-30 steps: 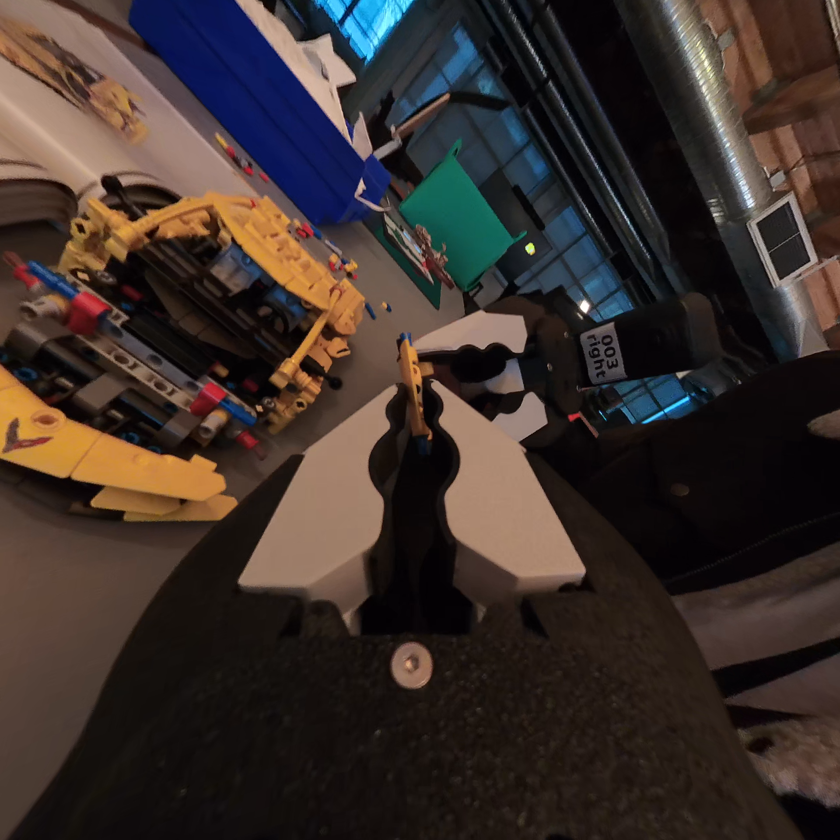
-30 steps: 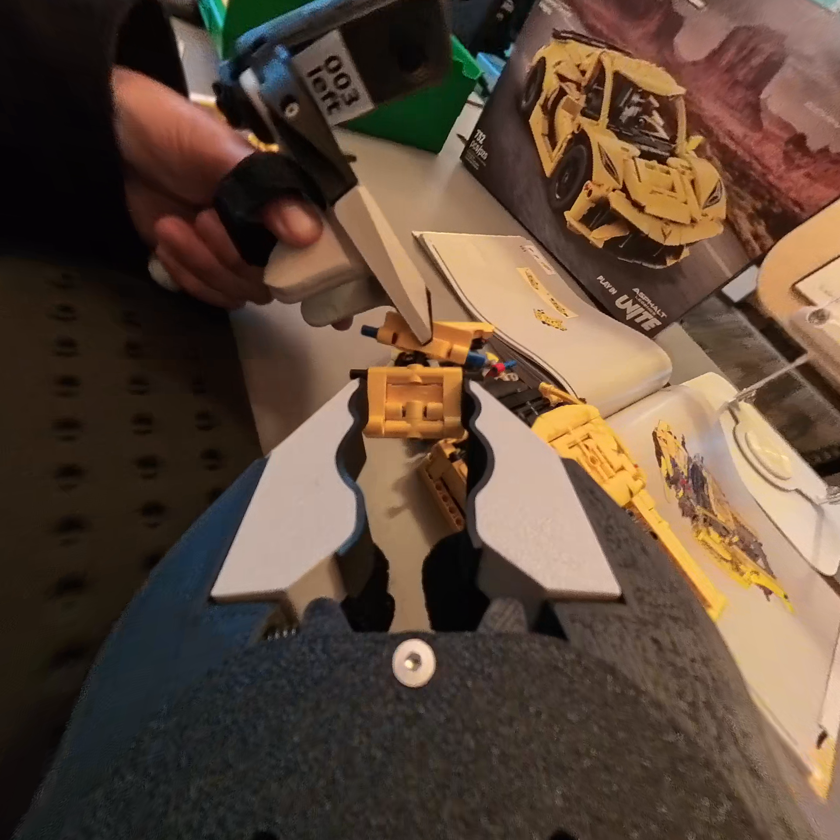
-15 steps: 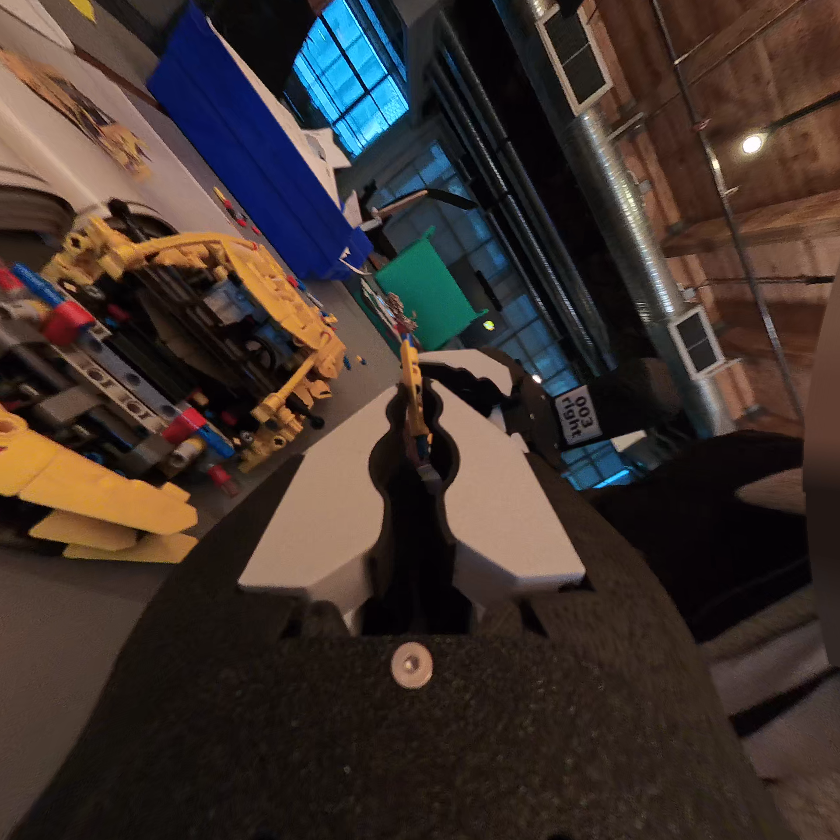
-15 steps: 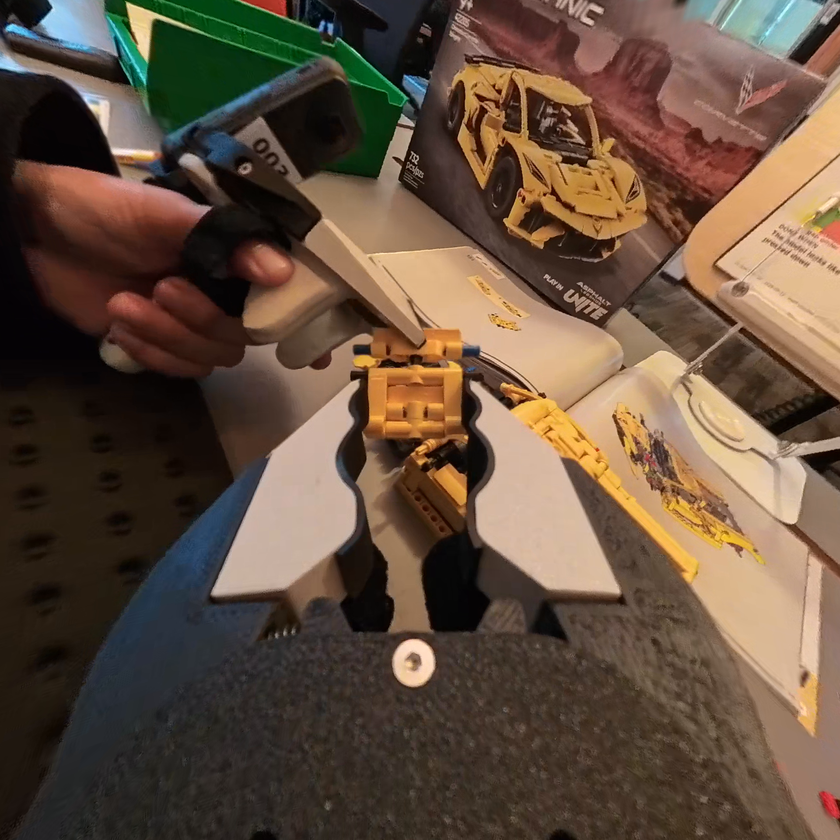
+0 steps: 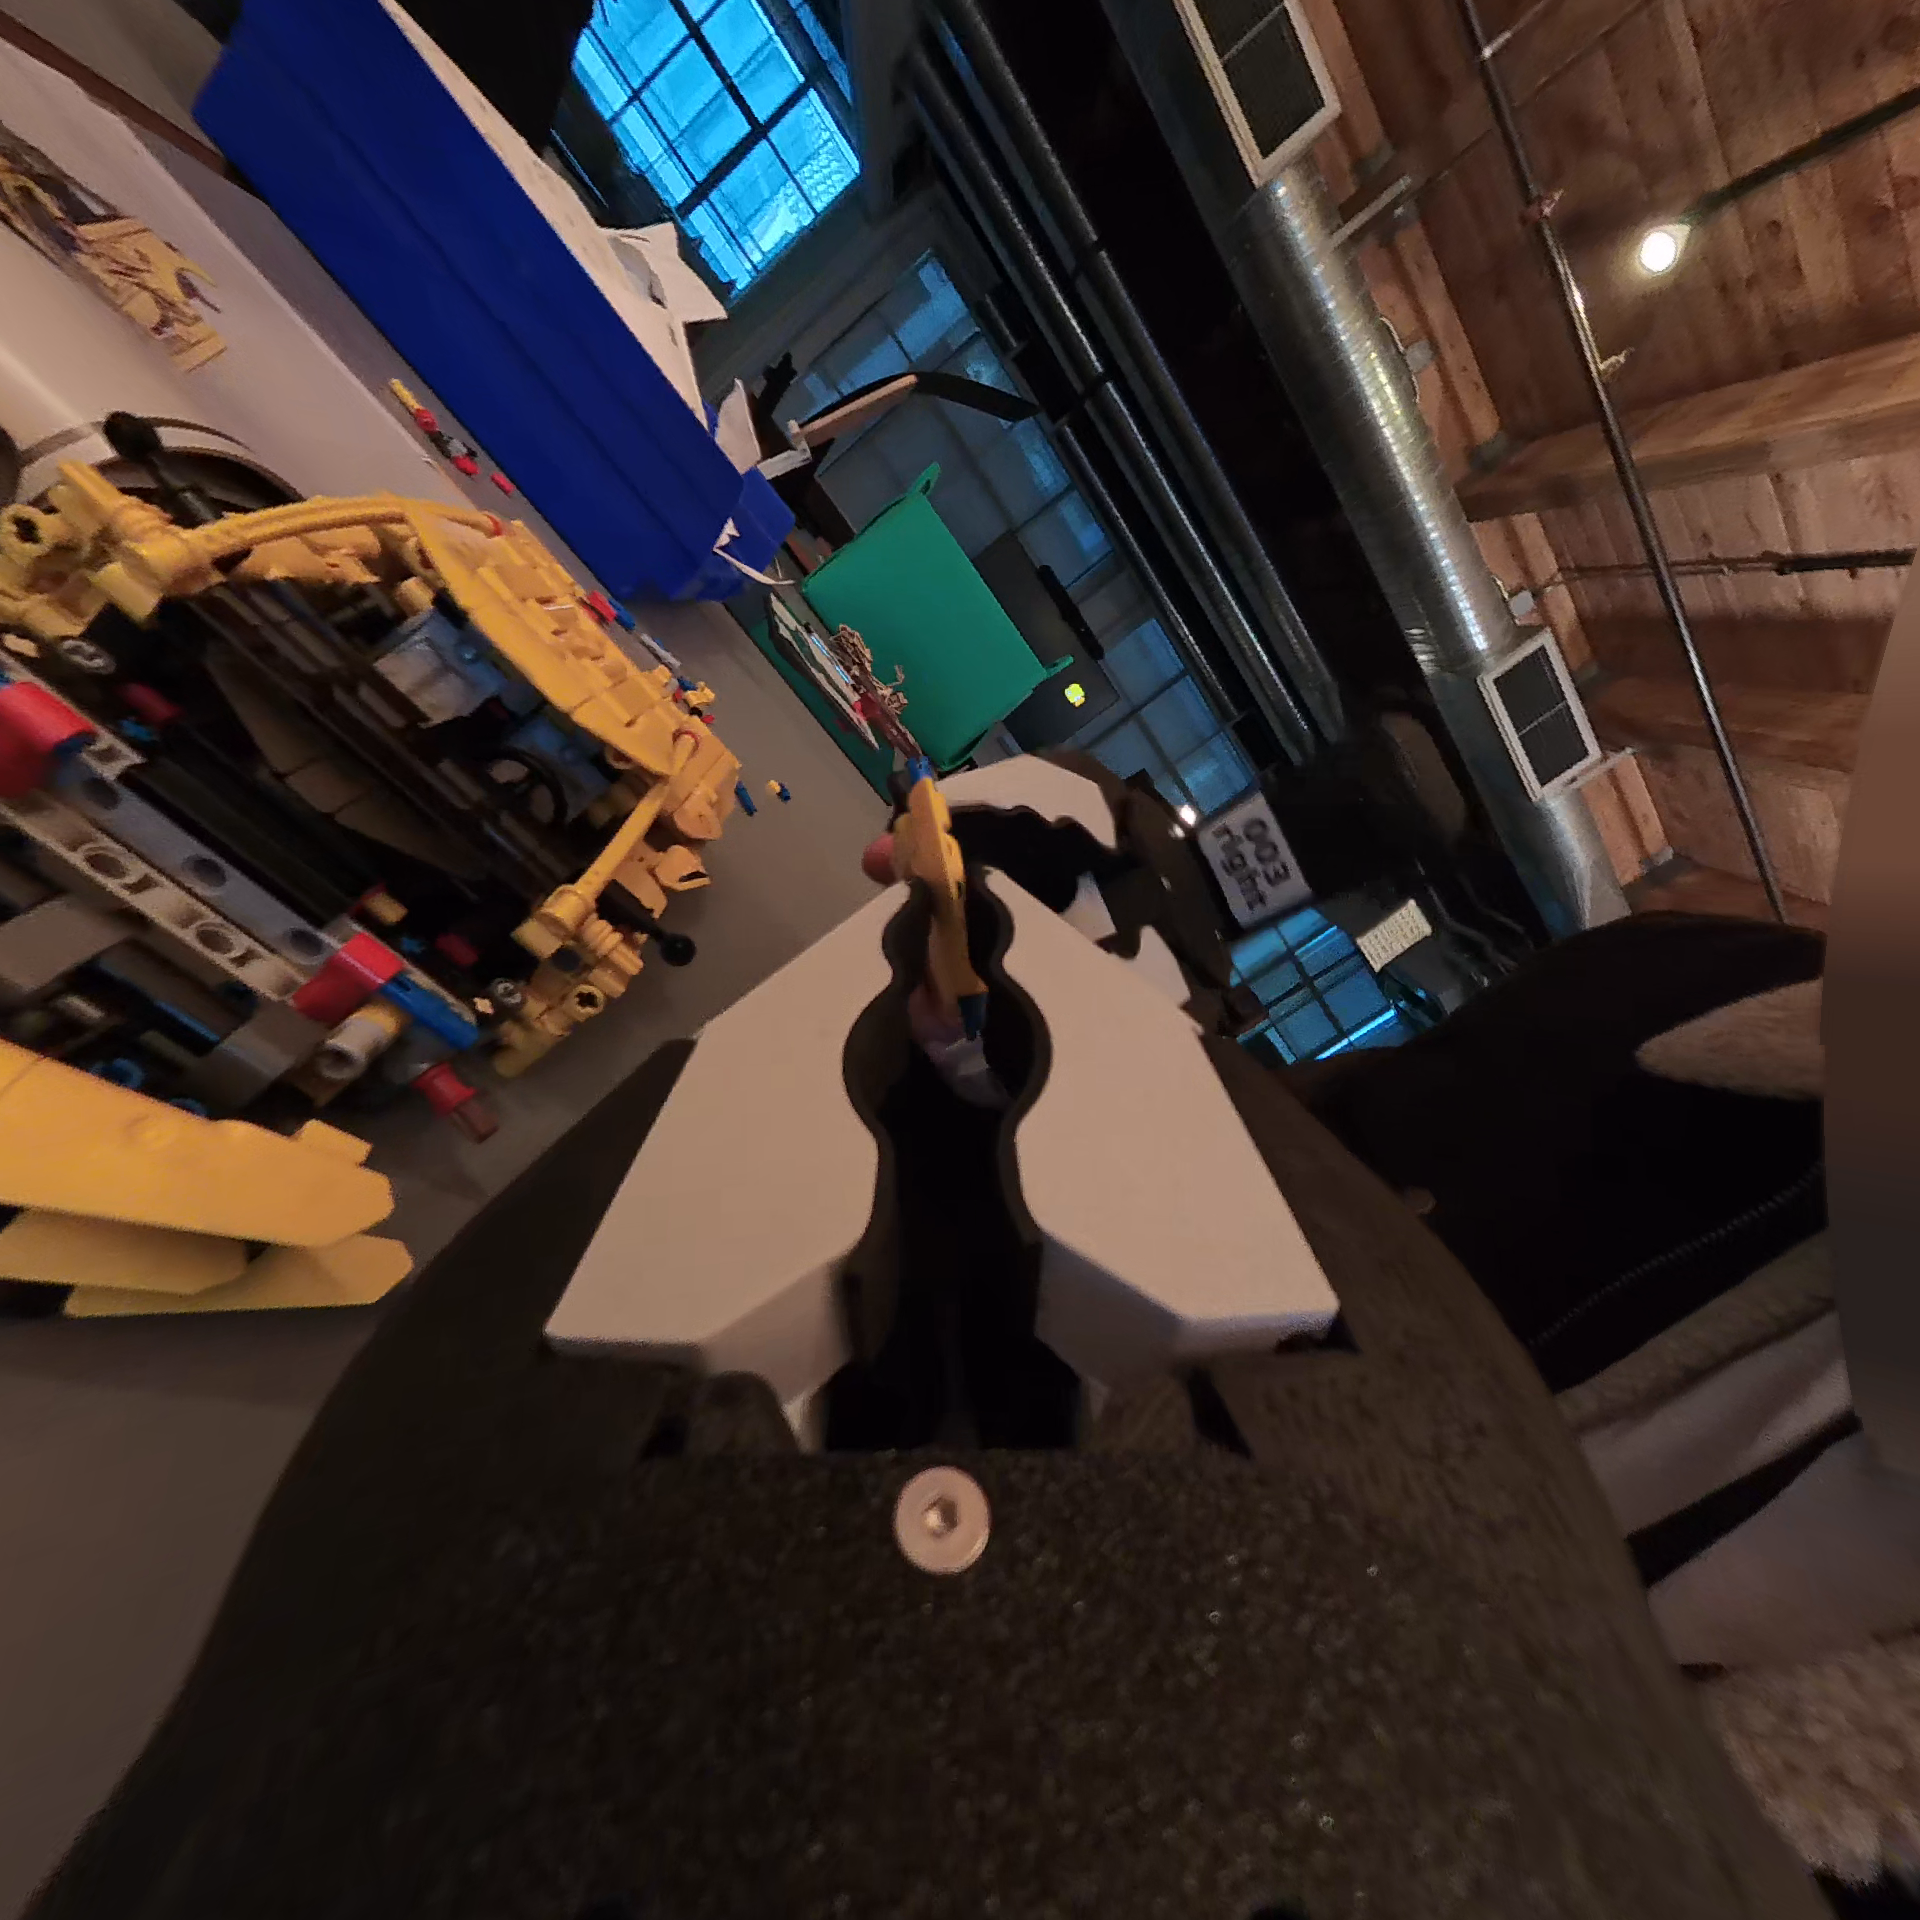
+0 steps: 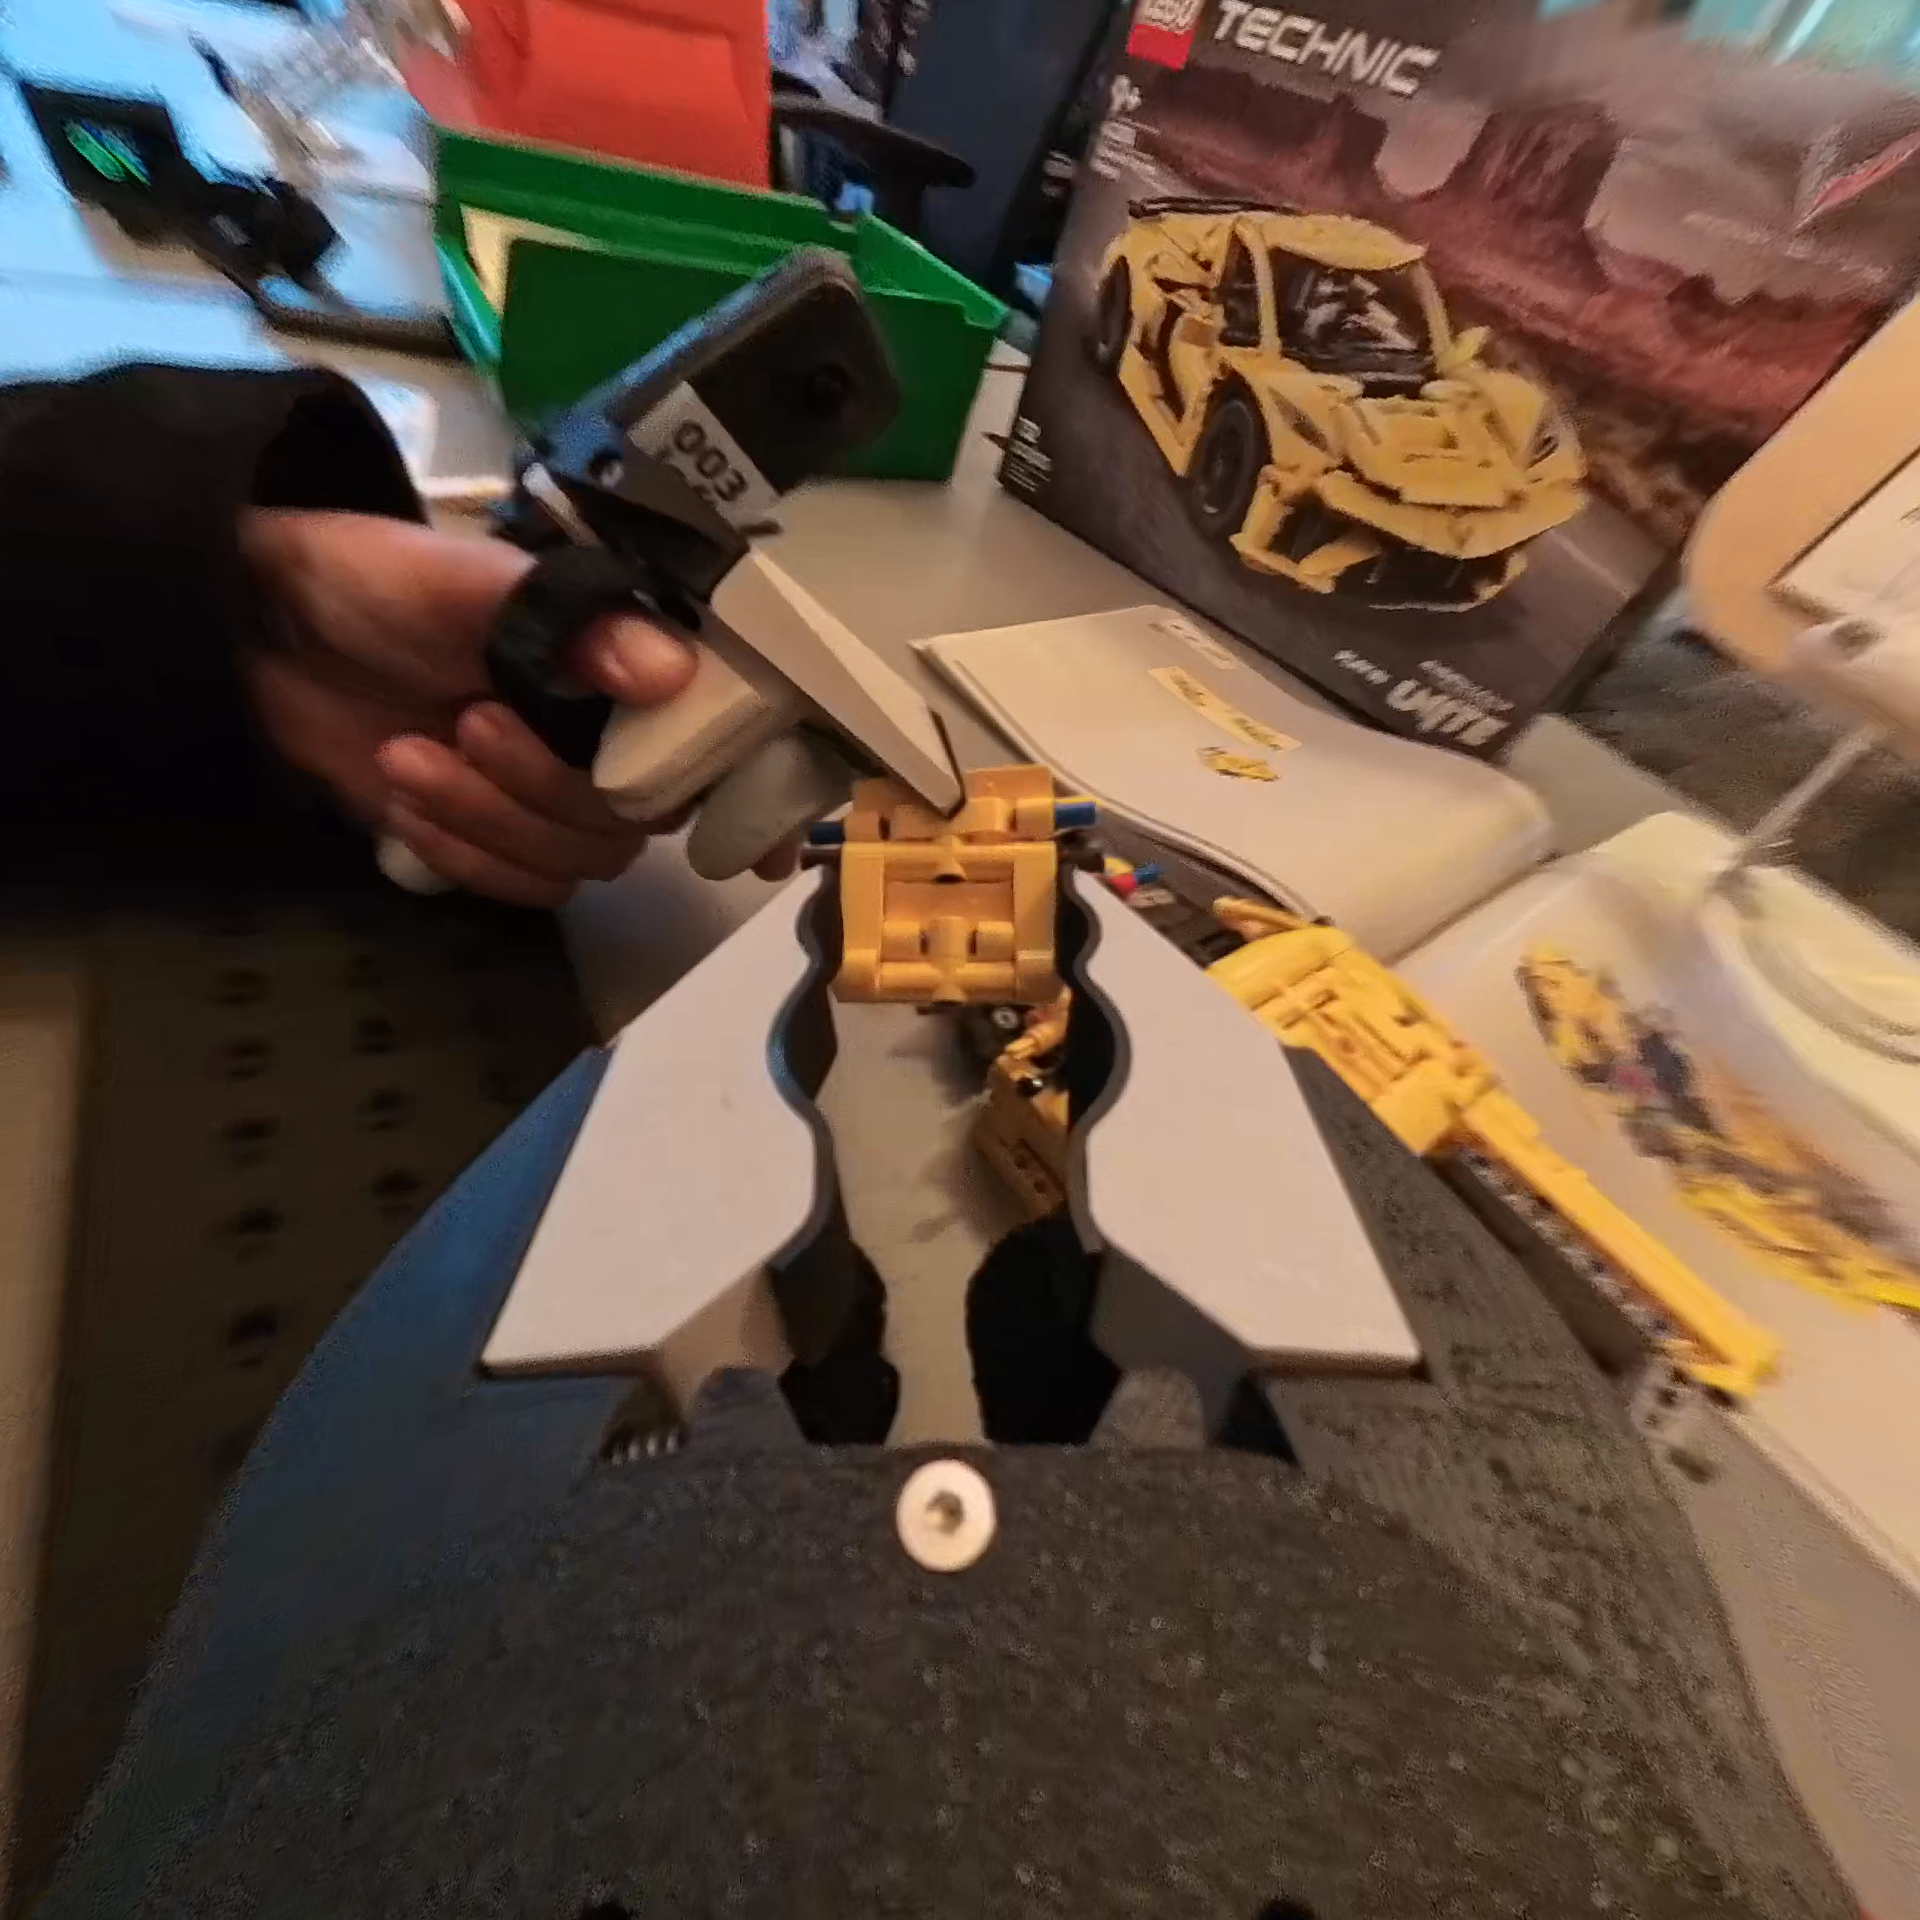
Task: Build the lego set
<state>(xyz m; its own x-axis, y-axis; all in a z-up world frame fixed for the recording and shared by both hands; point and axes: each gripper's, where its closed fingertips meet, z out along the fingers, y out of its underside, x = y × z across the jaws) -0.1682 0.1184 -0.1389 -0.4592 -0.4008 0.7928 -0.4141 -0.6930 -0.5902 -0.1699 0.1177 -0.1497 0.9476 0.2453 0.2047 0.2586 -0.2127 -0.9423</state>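
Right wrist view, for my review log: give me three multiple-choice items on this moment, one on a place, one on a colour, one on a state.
1. Where does the set's box stand?
A. On the table behind the open booklet
B. Inside the green bin
C. Under the booklet

2. What colour is the small assembly between the right tool fingers?
A. Red
B. Yellow
C. White

3. How is the left tool set?
A. Wide open, holding nothing
B. Lying on the table
C. Shut on a thin yellow piece

Key: 1 A, it stands upright beyond the booklet. 2 B, its bricks are yellow. 3 C, the left wrist view shows the fingers pinching it.
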